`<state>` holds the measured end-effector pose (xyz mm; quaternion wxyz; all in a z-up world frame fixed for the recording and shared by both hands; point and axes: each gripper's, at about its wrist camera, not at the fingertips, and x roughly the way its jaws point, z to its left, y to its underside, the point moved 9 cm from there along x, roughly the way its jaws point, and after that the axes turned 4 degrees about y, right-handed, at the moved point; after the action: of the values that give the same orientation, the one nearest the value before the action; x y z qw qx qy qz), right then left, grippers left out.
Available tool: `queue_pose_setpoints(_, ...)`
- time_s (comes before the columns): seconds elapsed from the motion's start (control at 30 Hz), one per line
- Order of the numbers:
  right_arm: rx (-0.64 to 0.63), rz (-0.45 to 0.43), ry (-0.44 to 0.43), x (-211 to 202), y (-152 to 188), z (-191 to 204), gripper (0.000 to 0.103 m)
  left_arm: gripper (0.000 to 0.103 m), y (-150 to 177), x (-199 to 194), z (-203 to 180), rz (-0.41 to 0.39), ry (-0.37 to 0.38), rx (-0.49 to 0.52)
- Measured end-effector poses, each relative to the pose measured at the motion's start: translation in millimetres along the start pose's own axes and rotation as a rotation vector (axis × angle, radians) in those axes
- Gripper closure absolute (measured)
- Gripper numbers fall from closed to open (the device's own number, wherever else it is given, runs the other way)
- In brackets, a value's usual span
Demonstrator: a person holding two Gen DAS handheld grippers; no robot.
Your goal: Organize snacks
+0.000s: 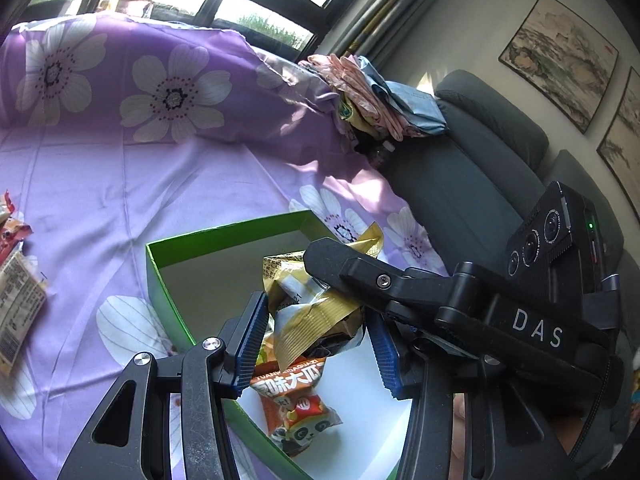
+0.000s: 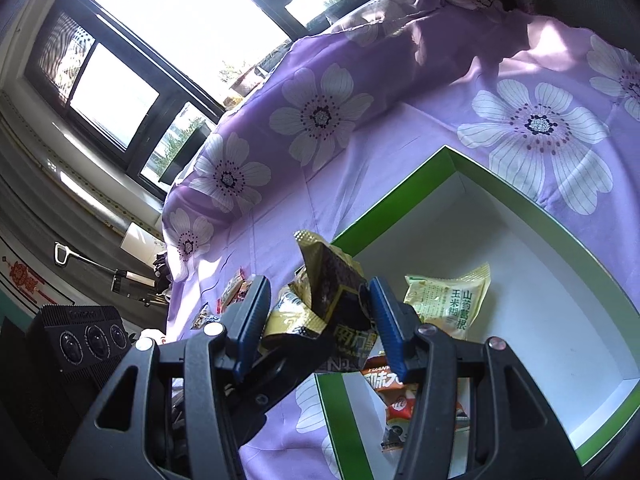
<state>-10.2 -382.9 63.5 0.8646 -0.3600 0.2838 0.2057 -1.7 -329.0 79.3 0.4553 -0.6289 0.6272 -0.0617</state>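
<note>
The gold packet point(image 1: 298, 280) hangs in the air just over the near side of the green box point(image 1: 224, 232), and both tools are around it at once. The left tool point(image 1: 316, 312) has the packet between its blue pads point(image 1: 254, 340), and the right tool point(image 2: 318, 284) has the same packet between its own pads, coming at it from the other side. The packet touches pads on both tools, but I cannot tell which tool is really squeezing and which one is only loose around it. It looks like the packet is being passed over or dropped in. To do this well, only one tool should let go, and slowly, while the packet is right over the white floor of the box, so it falls inside and not on the rim. The bag is puffy and slippery, so a soft, steady squeeze is better than a hard one. Inside the box an orange panda packet point(image 1: 296, 412) lies under the tools, and a yellow packet point(image 2: 448, 304) lies just beside it. The far half of the box is bare, so there is lots of room there. The green walls are low but stand up straight, so the tools should lift up before they move away. More snacks point(image 1: 16, 280) lie on the purple flower cloth point(image 1: 120, 184), well apart from the box, past its left wall. A grey chair point(image 1: 472, 168) stands past its right wall.
</note>
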Motion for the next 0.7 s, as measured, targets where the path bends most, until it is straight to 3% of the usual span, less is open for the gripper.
queue_pose_setpoints(0.7, 0.058, 0.049, 0.076, 9, 1, -27, 0.05, 0.053, 13, 27, 6, 0.079, 0.032, -0.066)
